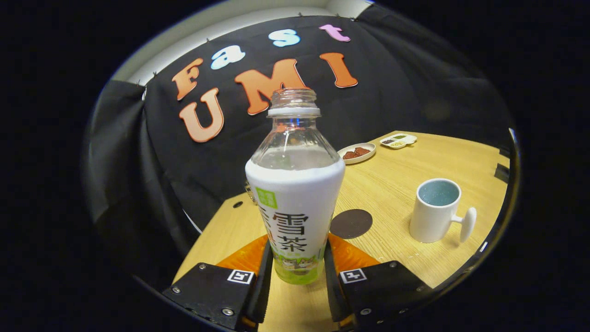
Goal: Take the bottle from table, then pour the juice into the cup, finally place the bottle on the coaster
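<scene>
Wood-grain table (405, 166), gripper (295, 272) seemingly clamping ribbed plastic bottle (295, 203).

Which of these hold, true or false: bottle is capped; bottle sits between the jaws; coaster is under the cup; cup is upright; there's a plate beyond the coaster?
1. The bottle is capped. False: its neck is open, no cap on it.
2. The bottle sits between the jaws. True: the gripper has a jaw pressing each side of its lower part.
3. The coaster is under the cup. False: it lies bare on the table, apart from the cup.
4. The cup is upright. True, mouth up, handle sticking out to the side.
5. A plate lies beyond the coaster. True, with brown pieces on it.
</scene>
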A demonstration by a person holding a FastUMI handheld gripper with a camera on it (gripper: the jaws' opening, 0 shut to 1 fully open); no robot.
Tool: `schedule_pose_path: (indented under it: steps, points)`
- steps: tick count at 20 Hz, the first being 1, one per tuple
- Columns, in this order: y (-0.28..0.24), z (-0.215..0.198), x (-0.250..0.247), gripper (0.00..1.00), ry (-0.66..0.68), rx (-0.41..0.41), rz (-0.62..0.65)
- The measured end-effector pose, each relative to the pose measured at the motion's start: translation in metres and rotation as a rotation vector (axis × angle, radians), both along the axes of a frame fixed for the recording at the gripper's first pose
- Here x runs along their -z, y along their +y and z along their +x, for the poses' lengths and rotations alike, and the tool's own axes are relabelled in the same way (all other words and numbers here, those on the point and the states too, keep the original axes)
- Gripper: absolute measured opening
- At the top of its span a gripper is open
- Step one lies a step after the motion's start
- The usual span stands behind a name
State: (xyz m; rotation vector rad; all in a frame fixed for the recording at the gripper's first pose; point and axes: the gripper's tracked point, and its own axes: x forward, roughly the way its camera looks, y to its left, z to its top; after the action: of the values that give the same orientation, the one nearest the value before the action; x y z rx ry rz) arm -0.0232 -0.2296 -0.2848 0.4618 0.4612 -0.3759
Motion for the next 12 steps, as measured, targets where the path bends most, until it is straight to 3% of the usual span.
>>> schedule_pose_path:
  steps: [12]
  points:
    - [-0.021,0.017,-0.033,0.53,-0.190,0.204,0.405]
